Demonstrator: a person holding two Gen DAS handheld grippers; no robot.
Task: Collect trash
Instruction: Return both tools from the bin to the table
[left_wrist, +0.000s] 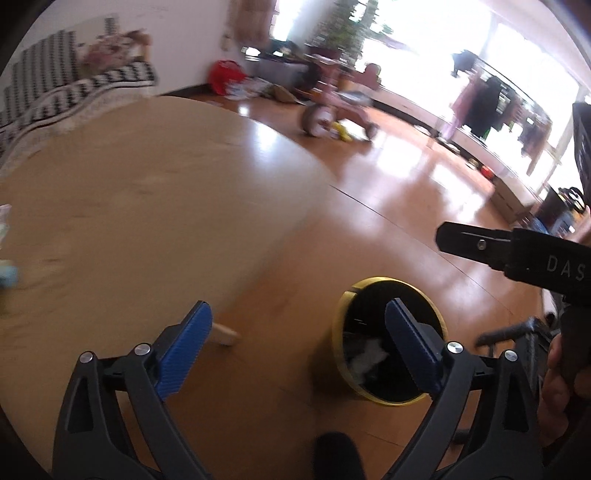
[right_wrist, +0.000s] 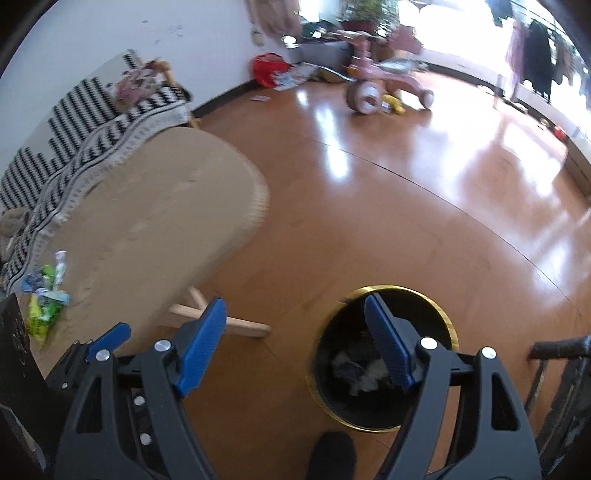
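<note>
A round trash bin (left_wrist: 391, 339) with a gold rim and black inside stands on the wooden floor, with crumpled white trash (left_wrist: 369, 356) in it. It also shows in the right wrist view (right_wrist: 384, 358). My left gripper (left_wrist: 299, 328) is open and empty, above the floor between the table and the bin. My right gripper (right_wrist: 295, 332) is open and empty, hovering just left of the bin. Green and blue wrappers (right_wrist: 46, 295) lie on the round wooden table (right_wrist: 147, 229) at the left. The table also shows in the left wrist view (left_wrist: 147, 206).
A sofa with a black-and-white throw (right_wrist: 74, 140) stands behind the table. A pink tricycle (right_wrist: 380, 81) and a red bag (right_wrist: 269, 68) sit at the far side of the floor. A black chair frame (right_wrist: 554, 369) is right of the bin.
</note>
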